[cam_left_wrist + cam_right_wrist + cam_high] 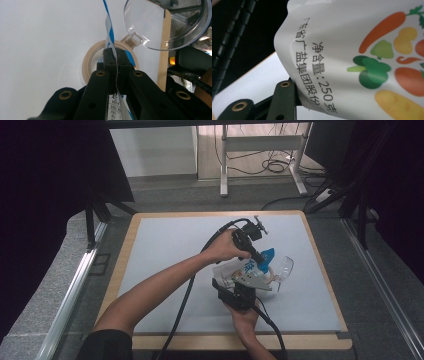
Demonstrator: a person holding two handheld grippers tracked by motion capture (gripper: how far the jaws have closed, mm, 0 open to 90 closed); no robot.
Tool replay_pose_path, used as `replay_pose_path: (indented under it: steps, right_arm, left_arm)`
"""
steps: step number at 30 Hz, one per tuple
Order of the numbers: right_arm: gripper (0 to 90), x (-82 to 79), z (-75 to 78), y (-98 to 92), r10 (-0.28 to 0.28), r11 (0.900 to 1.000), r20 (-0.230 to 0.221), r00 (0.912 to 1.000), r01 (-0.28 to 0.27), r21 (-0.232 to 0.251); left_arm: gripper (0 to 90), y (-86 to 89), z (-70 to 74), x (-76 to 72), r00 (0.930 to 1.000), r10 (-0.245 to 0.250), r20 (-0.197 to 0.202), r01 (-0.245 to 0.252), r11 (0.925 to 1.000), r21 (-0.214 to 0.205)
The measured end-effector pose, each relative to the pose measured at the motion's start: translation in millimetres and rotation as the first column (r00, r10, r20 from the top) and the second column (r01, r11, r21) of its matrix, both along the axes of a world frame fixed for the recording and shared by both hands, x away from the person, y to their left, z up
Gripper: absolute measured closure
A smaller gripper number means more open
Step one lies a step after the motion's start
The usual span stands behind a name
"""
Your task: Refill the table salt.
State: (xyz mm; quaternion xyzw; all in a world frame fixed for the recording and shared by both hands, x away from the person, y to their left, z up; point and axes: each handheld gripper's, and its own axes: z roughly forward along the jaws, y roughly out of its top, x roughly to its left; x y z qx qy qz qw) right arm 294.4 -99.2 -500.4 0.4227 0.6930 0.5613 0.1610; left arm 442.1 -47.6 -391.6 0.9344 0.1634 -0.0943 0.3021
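Note:
A white bag [250,267] with a blue top and printed vegetables [362,50] is held up over the middle of the table between both grippers. My left gripper [261,261] reaches in from the upper left and is shut on the bag's thin blue and white edge [109,27], with the pads [110,56] pinching it flat. My right gripper [246,279] comes up from the table's front edge. One black finger [284,98] presses the bag's bulging side; the other is hidden behind the bag.
A clear round plastic container [284,267] lies just right of the bag [160,25]. A beige tape roll [87,65] lies on the white board [165,245] under the left gripper. Thick black cables trail to the front edge. A metal table frame stands behind.

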Motion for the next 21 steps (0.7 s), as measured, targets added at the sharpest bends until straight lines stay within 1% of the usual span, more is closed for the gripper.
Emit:
replay_pose_path:
  steps: [4,7,9,10,11,15,16,19,21]
  right_arm:
    - [56.7,-0.5,-6.5,-0.4,0.002,0.9996,-0.007,1.0000,-0.003,-0.027]
    - [56.2,-1.2,-11.3,-0.9,0.000,0.9986,-0.008,1.0000,-0.001,-0.053]
    - [55.7,-2.0,-14.7,-1.4,-0.001,0.9981,-0.018,0.9998,-0.001,-0.062]
    - [55.4,-2.2,-16.2,-1.8,0.000,0.9975,-0.024,0.9997,-0.001,-0.070]
    - [55.1,-2.3,-17.5,-1.9,-0.002,0.9972,-0.026,0.9997,0.000,-0.075]
    - [54.6,-4.2,-20.0,-1.9,-0.006,0.9944,-0.031,0.9995,0.002,-0.106]
    - [54.6,-4.2,-20.0,-1.9,-0.006,0.9944,-0.031,0.9995,0.002,-0.106]
    - [54.1,-5.0,-21.5,-2.2,-0.005,0.9926,-0.038,0.9992,0.001,-0.121]
    - [53.8,-5.2,-22.8,-2.5,-0.007,0.9915,-0.040,0.9992,0.002,-0.130]
  left_arm:
    - [89.6,4.0,-1.0,-0.9,1.0000,0.008,-0.004,-0.008,0.9999,-0.012]
    - [89.6,10.6,-2.4,-1.9,0.9999,0.011,-0.010,-0.012,0.9994,-0.032]
    - [89.5,14.0,-3.4,-2.9,0.9998,0.016,-0.011,-0.016,0.9988,-0.045]
    - [89.5,14.0,-3.4,-2.9,0.9998,0.016,-0.011,-0.016,0.9988,-0.045]
    - [89.5,17.6,-4.2,-3.5,0.9997,0.020,-0.012,-0.021,0.9980,-0.059]
    - [89.5,22.6,-5.2,-6.4,0.9995,0.027,-0.013,-0.028,0.9966,-0.077]
    - [89.5,22.6,-5.2,-6.4,0.9995,0.027,-0.013,-0.028,0.9966,-0.077]
    - [89.5,26.5,-6.6,-8.0,0.9994,0.034,-0.012,-0.035,0.9948,-0.095]
    - [89.5,28.0,-6.9,-8.4,0.9994,0.033,-0.010,-0.034,0.9947,-0.097]
